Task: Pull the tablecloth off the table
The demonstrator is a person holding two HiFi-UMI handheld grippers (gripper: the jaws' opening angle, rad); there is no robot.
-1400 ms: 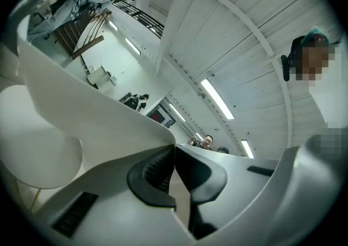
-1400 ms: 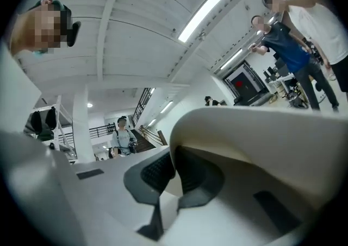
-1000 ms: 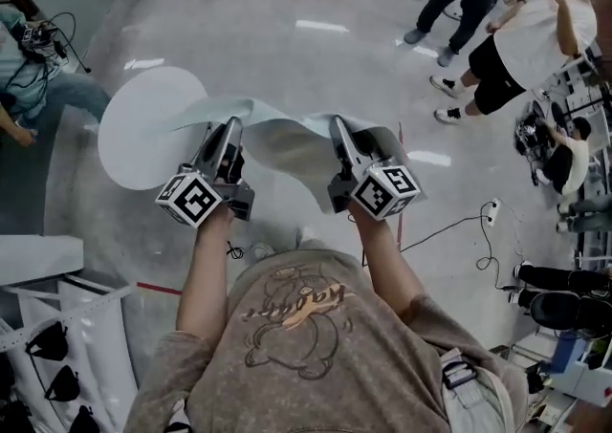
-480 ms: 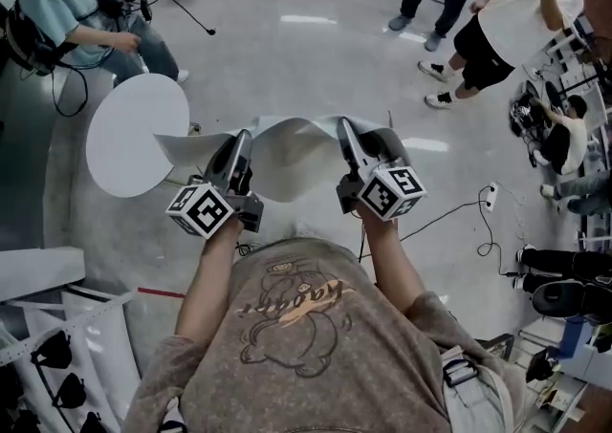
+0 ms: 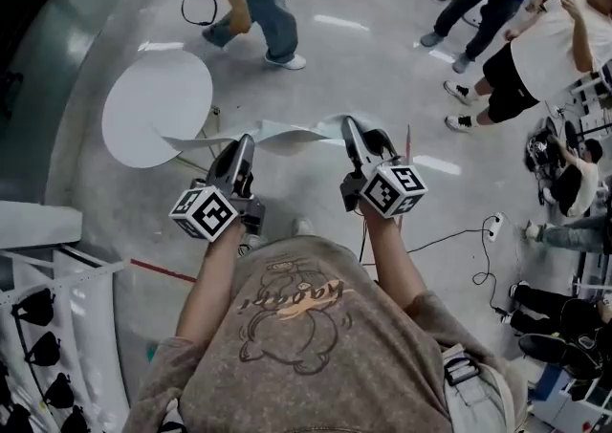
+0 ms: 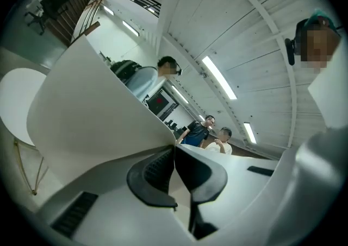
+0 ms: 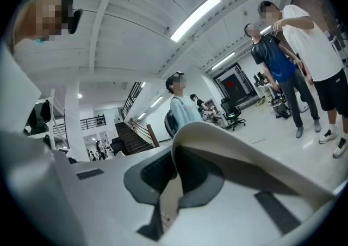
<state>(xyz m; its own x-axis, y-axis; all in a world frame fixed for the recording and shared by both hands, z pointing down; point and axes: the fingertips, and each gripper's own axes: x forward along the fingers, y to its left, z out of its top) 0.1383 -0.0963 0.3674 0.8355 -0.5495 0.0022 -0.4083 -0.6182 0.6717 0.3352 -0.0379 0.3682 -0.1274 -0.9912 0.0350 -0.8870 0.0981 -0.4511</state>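
Standing at the left is the round white tabletop [image 5: 153, 106], with one end of the pale tablecloth [image 5: 287, 135] reaching toward its edge. Next comes the left tool [image 5: 246, 141], its jaws pinched tight on the cloth. The cloth runs rippled through the air across to the right tool [image 5: 350, 125], likewise clamped on it. Bystanders [image 5: 535, 49] stand further right.

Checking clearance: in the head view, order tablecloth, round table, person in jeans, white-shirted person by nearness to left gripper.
1. tablecloth, clamped by the left gripper
2. round table, left
3. person in jeans, ahead
4. white-shirted person, far right
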